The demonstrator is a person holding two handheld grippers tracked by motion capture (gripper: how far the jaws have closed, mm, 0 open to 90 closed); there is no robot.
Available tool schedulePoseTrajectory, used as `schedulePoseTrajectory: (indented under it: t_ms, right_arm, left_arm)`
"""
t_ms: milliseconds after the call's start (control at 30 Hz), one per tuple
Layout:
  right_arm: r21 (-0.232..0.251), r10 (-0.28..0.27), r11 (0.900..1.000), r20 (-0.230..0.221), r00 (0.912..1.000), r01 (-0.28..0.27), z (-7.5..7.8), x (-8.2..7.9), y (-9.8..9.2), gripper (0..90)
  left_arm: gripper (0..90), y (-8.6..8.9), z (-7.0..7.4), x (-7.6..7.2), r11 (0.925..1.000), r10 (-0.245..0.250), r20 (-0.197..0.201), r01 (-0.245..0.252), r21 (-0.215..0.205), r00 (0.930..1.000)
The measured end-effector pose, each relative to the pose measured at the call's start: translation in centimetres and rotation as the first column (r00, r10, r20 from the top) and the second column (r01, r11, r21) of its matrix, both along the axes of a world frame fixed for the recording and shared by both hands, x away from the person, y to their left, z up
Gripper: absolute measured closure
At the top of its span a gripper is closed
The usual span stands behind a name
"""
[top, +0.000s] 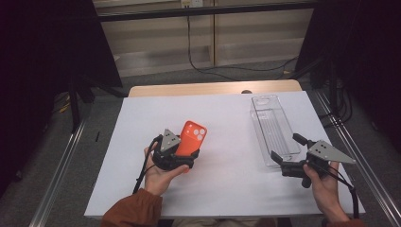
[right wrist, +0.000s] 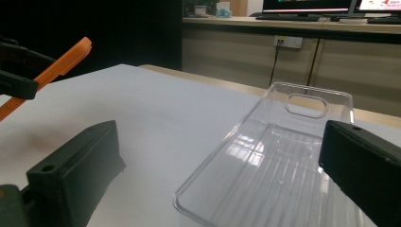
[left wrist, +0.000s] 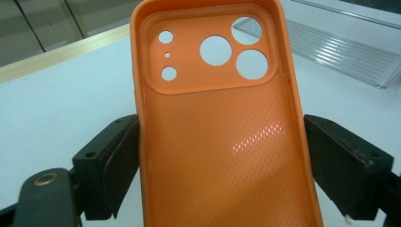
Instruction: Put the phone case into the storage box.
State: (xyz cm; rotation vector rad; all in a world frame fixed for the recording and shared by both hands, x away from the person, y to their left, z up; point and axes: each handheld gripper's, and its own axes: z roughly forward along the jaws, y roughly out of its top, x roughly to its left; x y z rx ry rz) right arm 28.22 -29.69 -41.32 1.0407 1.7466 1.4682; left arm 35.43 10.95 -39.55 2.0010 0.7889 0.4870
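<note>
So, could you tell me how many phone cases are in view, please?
2. The orange phone case is clamped by its sides in the left gripper, lifted off the table. The clear phone case lies on the white table, ahead of the open right gripper.

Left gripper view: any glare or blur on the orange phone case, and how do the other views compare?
Left gripper view: a small glare patch on the orange phone case, otherwise sharp. Right gripper view: window reflections on the clear tray, near jaws soft. High view: white table sheet evenly lit, surroundings very dark.
</note>
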Motion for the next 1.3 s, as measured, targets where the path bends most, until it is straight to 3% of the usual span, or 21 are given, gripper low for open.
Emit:
schedulePoseTrajectory:
  t_ms: [400,700,967,1300]
  right_arm:
    - [-0.008,0.071,0.997,0.006,0.9975,-0.071,0.6,1.1,2.4,0.0]
    - [0.02,0.133,0.991,-0.028,0.9907,-0.133,1.4,1.8,4.8,0.0]
    - [0.042,0.11,0.993,-0.063,0.9919,-0.108,2.1,2.7,6.1,0.0]
    - [0.035,0.092,0.995,-0.104,0.9902,-0.089,2.8,3.3,7.2,2.5]
  left_arm:
    - [15.1,-1.5,0.1,-0.4,0.9991,-0.041,0.003,0.041,0.008,0.9992]
    - [15.1,-2.8,0.2,-0.6,0.9975,-0.066,0.018,0.065,0.027,0.9977]
    - [15.1,-4.1,0.0,-0.6,0.9953,-0.088,0.018,0.088,0.042,0.9959]
    - [15.1,-6.0,0.2,-0.3,0.9904,-0.117,0.056,0.113,0.079,0.9916]
